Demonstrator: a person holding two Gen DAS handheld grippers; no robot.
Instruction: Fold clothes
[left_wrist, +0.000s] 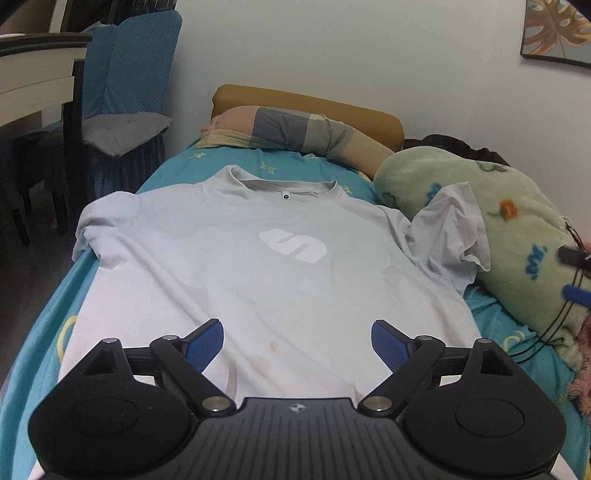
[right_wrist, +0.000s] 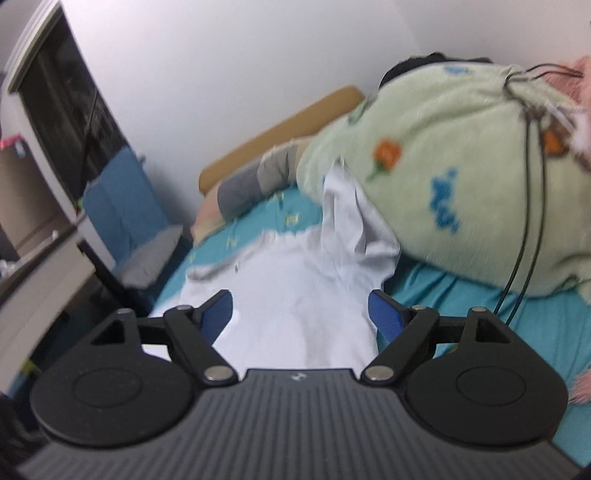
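A pale grey T-shirt with a white logo lies spread flat, collar at the far end, on a teal bed sheet. Its right sleeve is crumpled up against a green blanket. My left gripper is open and empty, low over the shirt's lower middle. My right gripper is open and empty, over the shirt's right side, pointing at the raised sleeve. The right gripper's tip also shows at the right edge of the left wrist view.
The green fleece blanket is bundled along the bed's right side with black cords over it. A patchwork pillow and tan headboard are at the far end. A blue-covered chair and table stand left of the bed.
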